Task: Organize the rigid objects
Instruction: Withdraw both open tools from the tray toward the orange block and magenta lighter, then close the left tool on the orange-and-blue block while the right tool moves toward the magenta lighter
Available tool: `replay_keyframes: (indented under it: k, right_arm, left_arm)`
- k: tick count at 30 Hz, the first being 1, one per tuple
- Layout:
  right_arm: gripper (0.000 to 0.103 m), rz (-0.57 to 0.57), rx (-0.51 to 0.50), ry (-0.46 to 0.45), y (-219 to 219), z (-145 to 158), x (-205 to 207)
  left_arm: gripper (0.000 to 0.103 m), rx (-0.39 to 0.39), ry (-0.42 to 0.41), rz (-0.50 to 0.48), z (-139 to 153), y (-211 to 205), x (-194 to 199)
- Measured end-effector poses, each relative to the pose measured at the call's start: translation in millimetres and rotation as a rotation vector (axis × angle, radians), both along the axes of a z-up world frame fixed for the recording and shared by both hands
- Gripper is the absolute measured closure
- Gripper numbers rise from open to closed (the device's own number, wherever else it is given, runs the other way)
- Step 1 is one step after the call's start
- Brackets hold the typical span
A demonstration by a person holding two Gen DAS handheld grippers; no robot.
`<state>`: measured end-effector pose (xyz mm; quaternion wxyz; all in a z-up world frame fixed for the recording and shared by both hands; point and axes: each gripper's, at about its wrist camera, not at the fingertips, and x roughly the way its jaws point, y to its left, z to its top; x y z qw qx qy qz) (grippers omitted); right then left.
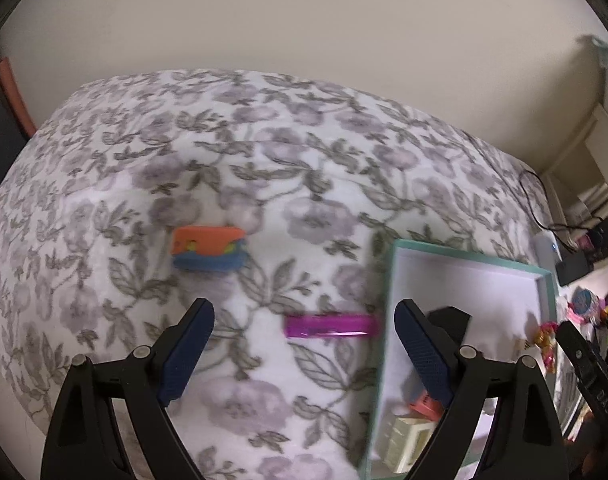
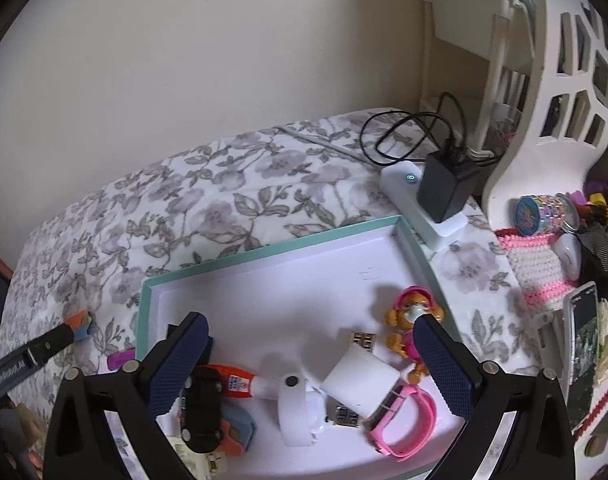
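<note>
Surface is a bed w/ a white cover point(image 1: 263, 168) printed in grey-purple flowers and leaves, pushed against a plain cream wall point(image 2: 183, 60). At the right edge a white power strip point(image 2: 428, 216) w/ a black adapter point(image 2: 444, 190) and looped cable, plus a white lattice shelf point(image 2: 564, 92). A shallow tray point(image 2: 263, 246), teal rim and white floor, lies on the cover holding a pup figure point(image 2: 410, 316), pink watch point(image 2: 404, 432), white block point(image 2: 360, 384), black toy car point(image 2: 201, 408) and a glue tube point(image 2: 239, 386). Left of the tray, on the cloth: an orange-over-blue block point(image 1: 209, 248) and, nearer, a magenta bar point(image 1: 330, 326) w/ its right end at the tray rim. Left gripper point(image 1: 304, 344) hangs wide, nothing between its fingers; right gripper point(image 2: 312, 364) wide over the tray, gripping nothing.
</note>
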<state>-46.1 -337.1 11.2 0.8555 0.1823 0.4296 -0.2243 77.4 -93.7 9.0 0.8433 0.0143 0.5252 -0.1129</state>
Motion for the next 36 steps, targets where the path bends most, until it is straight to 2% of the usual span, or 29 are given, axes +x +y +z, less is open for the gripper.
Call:
replay_keyframes:
  k: [9,16,19,22,28,36]
  right_arm:
    - [0.0,0.115,0.066,-0.022,46.1,-9.6,24.3]
    - [0.0,0.214,0.062,0.003,90.4,-16.8,49.7]
    - [0.0,0.245,0.068,0.021,106.1,-22.5,59.4]
    - [0.0,0.267,0.074,0.038,118.5,-27.2,67.2]
    - [0.0,0.311,0.059,0.067,136.9,-34.0,81.2]
    - [0.0,0.307,0.063,0.082,134.3,-41.7,101.9]
  left_arm:
    - [0.011,-0.02,-0.011,0.1,-0.8,47.1,19.8]
    - [0.01,-0.055,-0.019,0.185,-0.7,93.7,35.7]
    - [0.001,-0.086,-0.024,0.219,-3.3,112.8,42.2]
    - [0.0,-0.103,-0.022,0.242,-8.1,125.7,48.4]
    - [0.0,-0.111,0.02,0.211,-27.5,118.2,60.3]
    - [0.0,-0.072,0.106,0.138,-56.2,94.3,82.9]
